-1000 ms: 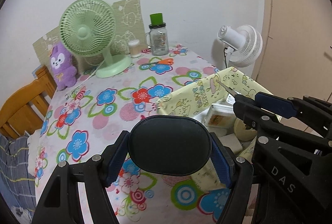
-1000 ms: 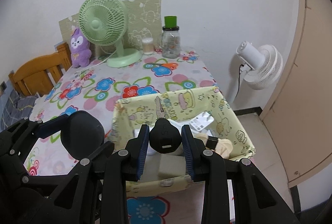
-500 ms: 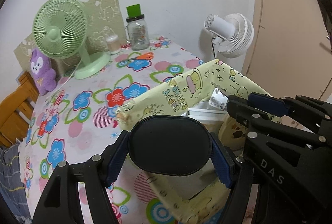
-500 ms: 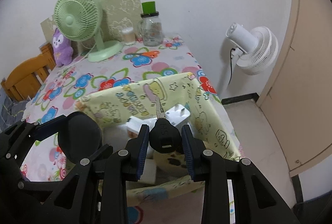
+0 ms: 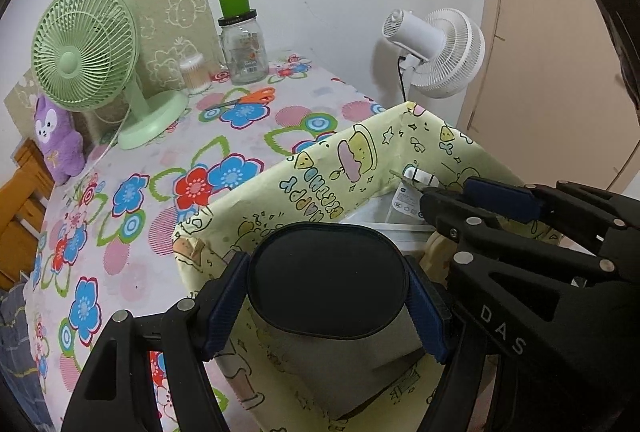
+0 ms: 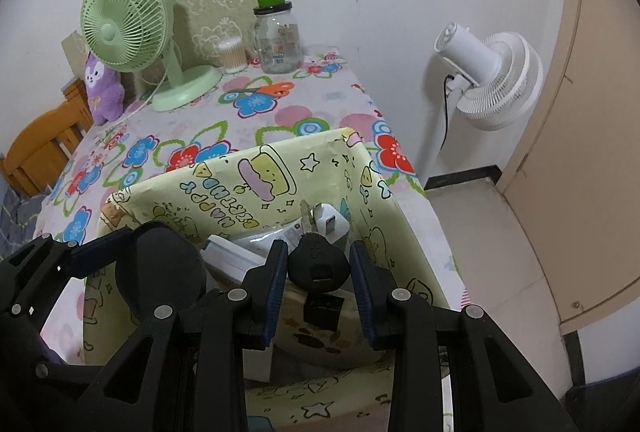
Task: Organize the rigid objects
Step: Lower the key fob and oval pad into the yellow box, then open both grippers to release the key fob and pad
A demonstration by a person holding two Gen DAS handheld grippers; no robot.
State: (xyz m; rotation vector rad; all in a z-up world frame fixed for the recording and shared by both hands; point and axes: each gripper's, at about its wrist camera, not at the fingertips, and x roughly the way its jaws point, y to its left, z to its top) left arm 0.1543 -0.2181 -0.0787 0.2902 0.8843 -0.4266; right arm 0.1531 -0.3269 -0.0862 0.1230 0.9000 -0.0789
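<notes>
Both hand-held grippers have moved from beside the yellow cartoon-printed fabric storage box (image 6: pixel 280 171) to over its open top, so the carried items look ready to be lowered in. The left hand-held gripper (image 5: pixel 326 282) is clamped on a smooth black oval case (image 5: pixel 326 278); the right hand-held gripper (image 6: pixel 320 268) pinches the black plastic head of a metal key (image 6: pixel 318 264). A glossy white charger plug (image 6: pixel 330 224) already lies inside the box on the flowered bench (image 5: pixel 140 167).
</notes>
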